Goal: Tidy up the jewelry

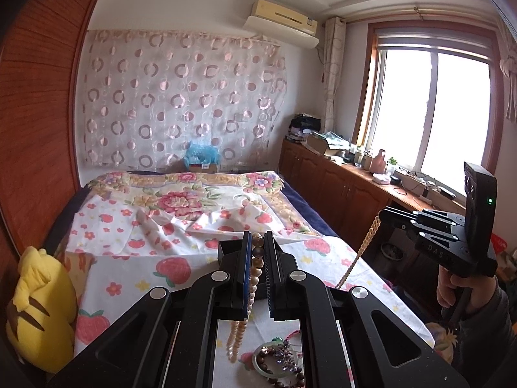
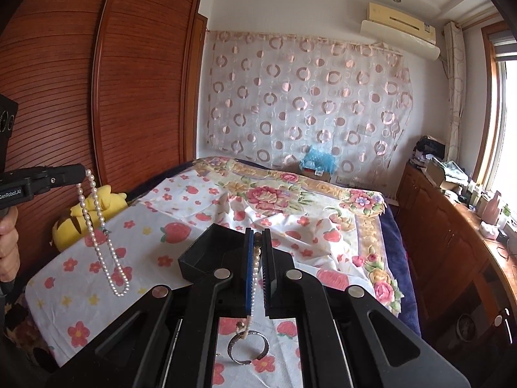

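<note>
**Pearl strand lifted between both tongs, over the bed**

Pearl necklace (image 2: 103, 245) is off the bed, pinched at two places. Left tongs (image 1: 257, 252) are narrow, clamped on the strand together with some darker, larger beads; a loop hangs below. Right tongs (image 2: 257, 249) are narrow, clamped on another part of the strand. Beneath, near the bed's (image 2: 200, 223) near edge: silver bangle (image 2: 248, 347), jade ring with dark bead bracelet (image 1: 278, 360).

Judgement: step in hand is untangling or straightening. Draw tongs apart slowly, keep grip light, watch the dangling loop so it clears the pieces below.
</note>
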{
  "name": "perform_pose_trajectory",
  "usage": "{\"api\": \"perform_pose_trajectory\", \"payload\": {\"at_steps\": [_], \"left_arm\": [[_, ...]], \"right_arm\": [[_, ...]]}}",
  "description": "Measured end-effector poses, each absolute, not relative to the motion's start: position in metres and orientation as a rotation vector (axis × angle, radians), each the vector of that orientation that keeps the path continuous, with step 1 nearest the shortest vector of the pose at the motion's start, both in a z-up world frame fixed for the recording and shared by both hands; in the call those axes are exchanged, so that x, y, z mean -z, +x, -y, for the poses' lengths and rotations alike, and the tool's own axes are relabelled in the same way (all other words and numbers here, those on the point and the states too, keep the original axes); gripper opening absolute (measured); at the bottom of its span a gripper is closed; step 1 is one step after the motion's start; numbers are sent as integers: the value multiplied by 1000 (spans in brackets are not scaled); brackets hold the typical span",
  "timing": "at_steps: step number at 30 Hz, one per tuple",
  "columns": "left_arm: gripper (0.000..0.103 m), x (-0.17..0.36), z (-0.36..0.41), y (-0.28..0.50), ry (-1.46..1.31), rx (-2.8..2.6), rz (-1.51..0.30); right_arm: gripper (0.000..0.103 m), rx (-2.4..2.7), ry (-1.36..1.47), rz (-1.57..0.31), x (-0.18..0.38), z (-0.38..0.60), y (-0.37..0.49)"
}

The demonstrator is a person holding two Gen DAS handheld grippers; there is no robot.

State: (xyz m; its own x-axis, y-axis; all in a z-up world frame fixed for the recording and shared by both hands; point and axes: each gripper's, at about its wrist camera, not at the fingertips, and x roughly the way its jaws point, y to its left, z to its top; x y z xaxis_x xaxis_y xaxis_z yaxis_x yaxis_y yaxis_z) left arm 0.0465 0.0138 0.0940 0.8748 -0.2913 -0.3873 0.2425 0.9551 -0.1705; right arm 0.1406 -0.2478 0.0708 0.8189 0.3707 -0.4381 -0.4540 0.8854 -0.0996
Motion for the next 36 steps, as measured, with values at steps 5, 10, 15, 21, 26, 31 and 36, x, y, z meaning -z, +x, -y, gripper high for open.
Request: {"api": "perform_pose_trajectory", "payload": {"at_steps": [5,10,15,21,26,31,36], "left_arm": [[7,-96,-14,46,-119,281,-423],[7,-97,-13,46,-118,280,-423],[7,-99,-11,45,-118,280,-425],[7,-98,-8,45,-116,286,-427],[7,-94,-6,45,-112,293,-432],[7,-87,-8,48,-115,294,-447],[7,-81,-5,50,-113,299,-463]], "right_arm": [[6,-432,-209,-451,-61,253,141],[6,-430,-203,-503,-38,260,138],[6,-433,-202,-533,-22,265,130],[6,-427,-195,-522,-25,275,119],[6,-440,-216,-604,7,275,116],[6,-438,-213,-668,37,275,116],[6,-436,-197,-679,45,277,116]]}}
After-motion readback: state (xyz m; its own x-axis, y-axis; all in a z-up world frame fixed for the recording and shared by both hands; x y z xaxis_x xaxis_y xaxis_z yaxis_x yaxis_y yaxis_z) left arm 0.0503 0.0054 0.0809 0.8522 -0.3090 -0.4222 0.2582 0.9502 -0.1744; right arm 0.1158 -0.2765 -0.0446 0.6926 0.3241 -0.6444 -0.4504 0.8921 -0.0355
